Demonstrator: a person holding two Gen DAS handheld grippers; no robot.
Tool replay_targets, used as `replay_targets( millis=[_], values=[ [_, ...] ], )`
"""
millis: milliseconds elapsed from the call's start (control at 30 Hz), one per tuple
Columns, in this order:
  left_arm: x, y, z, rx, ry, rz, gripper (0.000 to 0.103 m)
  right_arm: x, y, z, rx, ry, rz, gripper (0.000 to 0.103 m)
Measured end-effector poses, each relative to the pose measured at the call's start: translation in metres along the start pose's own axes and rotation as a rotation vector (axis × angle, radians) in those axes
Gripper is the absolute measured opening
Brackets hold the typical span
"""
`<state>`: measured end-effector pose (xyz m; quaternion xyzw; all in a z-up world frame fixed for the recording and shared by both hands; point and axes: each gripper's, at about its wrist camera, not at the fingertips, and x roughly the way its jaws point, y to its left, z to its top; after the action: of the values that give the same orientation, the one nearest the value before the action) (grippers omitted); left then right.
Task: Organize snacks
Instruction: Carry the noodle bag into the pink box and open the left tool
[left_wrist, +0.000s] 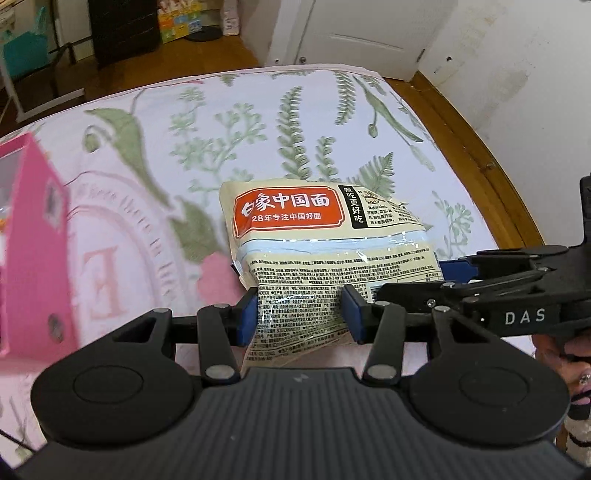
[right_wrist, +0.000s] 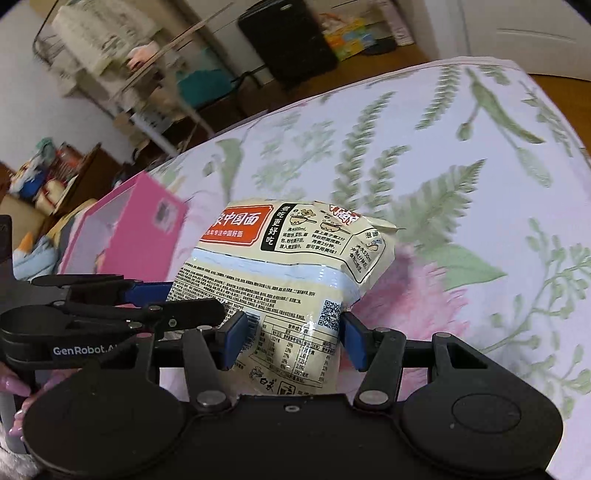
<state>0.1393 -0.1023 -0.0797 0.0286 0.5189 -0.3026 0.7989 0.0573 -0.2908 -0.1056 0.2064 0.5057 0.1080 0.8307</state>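
A cream instant noodle pack (left_wrist: 325, 243) with an orange label is held above the floral bedsheet. My left gripper (left_wrist: 301, 317) is shut on its near left part, blue pads pressing the wrapper. My right gripper (right_wrist: 293, 341) is shut on the same noodle pack (right_wrist: 291, 258) at its near right part. Each gripper shows in the other's view: the right one (left_wrist: 480, 280) comes in from the right, the left one (right_wrist: 147, 306) from the left. A pink box (left_wrist: 29, 243), open at the top, stands to the left; it also shows in the right wrist view (right_wrist: 122, 236).
The bed (left_wrist: 258, 122) with a fern and flower sheet spreads ahead. Its right edge drops to a wooden floor (left_wrist: 476, 147) by a white wall and door. Beyond the far edge are a black cabinet (left_wrist: 122, 29), shelves and clutter (right_wrist: 92, 74).
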Motion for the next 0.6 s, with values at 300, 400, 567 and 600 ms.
replay_targets(
  millis=[300,400,567,600],
  values=[
    [-0.066,0.04,-0.036,-0.064,-0.043,0.038,0.046,0.0,0.069,-0.009,-0.124,0.035,0.082,0.056],
    [-0.093,0.055,-0.049,-0.076,-0.078,0.062,0.046,0.001,0.094,-0.009,-0.165,0.042,0.118,0.056],
    [-0.137,0.088,-0.063,-0.131,-0.15,0.097,0.046,0.006,0.136,-0.001,-0.224,0.032,0.187,0.056],
    [-0.145,0.095,-0.065,-0.143,-0.165,0.104,0.046,0.008,0.144,0.002,-0.236,0.031,0.196,0.056]
  ],
)
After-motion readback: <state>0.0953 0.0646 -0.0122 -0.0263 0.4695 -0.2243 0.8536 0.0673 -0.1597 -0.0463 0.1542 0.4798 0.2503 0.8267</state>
